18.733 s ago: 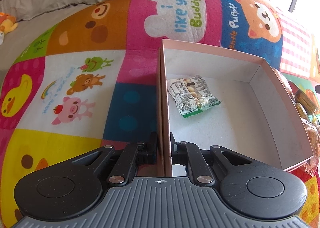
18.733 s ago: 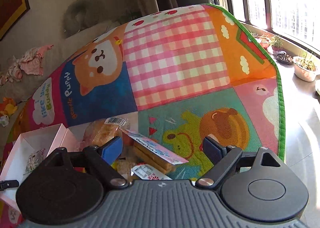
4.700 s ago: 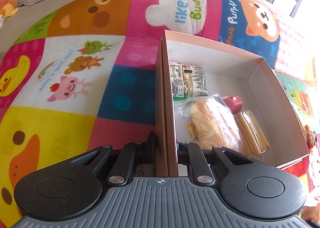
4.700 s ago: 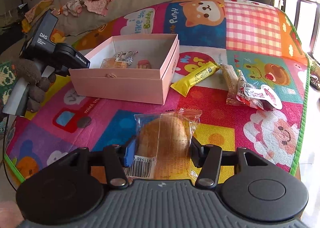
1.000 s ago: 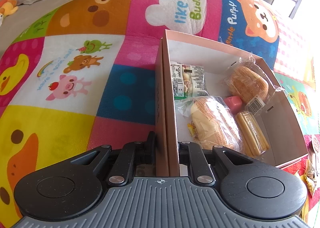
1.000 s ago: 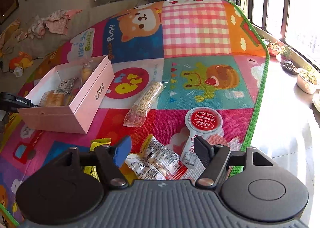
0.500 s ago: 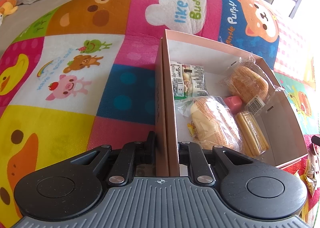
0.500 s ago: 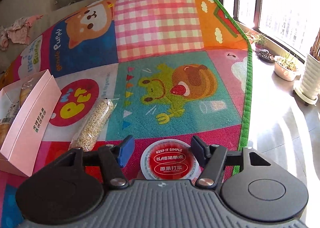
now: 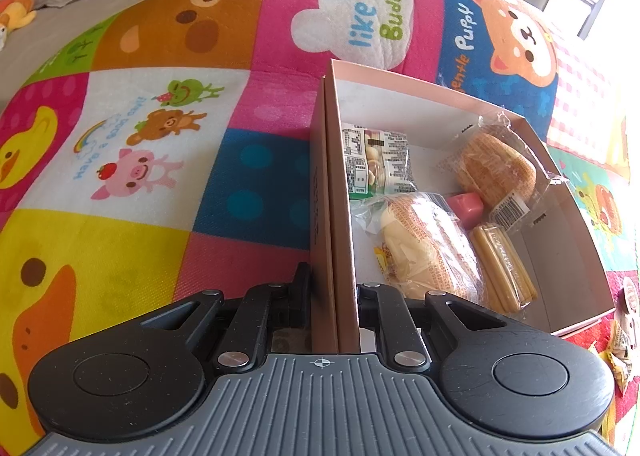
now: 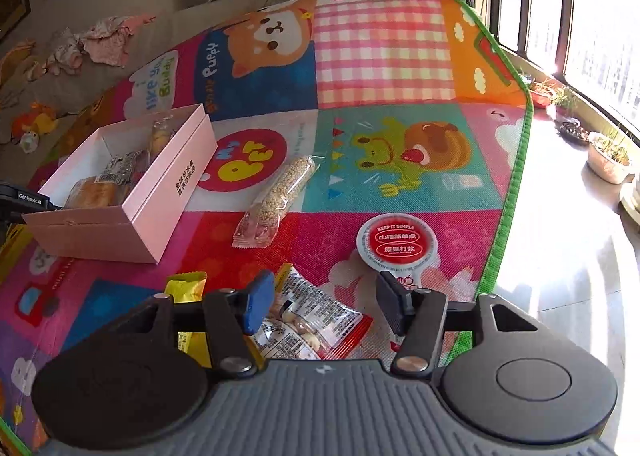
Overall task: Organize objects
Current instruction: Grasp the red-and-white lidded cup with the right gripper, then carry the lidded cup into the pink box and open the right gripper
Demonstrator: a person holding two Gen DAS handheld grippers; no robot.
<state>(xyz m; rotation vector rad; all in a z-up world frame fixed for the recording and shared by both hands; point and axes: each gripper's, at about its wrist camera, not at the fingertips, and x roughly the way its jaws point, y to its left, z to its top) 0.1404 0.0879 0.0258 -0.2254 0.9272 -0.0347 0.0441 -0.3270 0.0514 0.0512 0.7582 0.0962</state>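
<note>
Between the right tongs: right tongs (image 10: 322,306) hang over the play mat (image 10: 400,159) with jaws parted and opening; nothing pinched, though a clear nut packet (image 10: 308,320) lies on the mat under the gap

Left of that, at 9 o'clock: yellow bar (image 10: 186,288), part hidden by the tongs; still loose

Just beyond, at 1 o'clock: round red-lidded snack (image 10: 394,246), flat on the mat; still loose

Further out, at 11 o'clock: seed bar in clear wrap (image 10: 280,195), lying beside the box but apart from it; still loose

Left tongs: left tongs (image 9: 334,288) closed on the near wall of the pink box (image 9: 460,95), steadying it

Box, near end: wrapped bun (image 9: 432,244) and biscuit sticks (image 9: 502,268), side by side; packed

Box, middle: small pink block (image 9: 466,205) between the buns; packed

Box, far end: green-edged packet (image 9: 378,163) at 11 o'clock, second wrapped bun (image 9: 496,169) at 1 o'clock leaning on the right wall; packed

Progress, by my reading: five in, four visibly left outside; a little past halfway

Room left: bare floor shows only at the far end and the right edge; the remaining four look a tight fit
</note>
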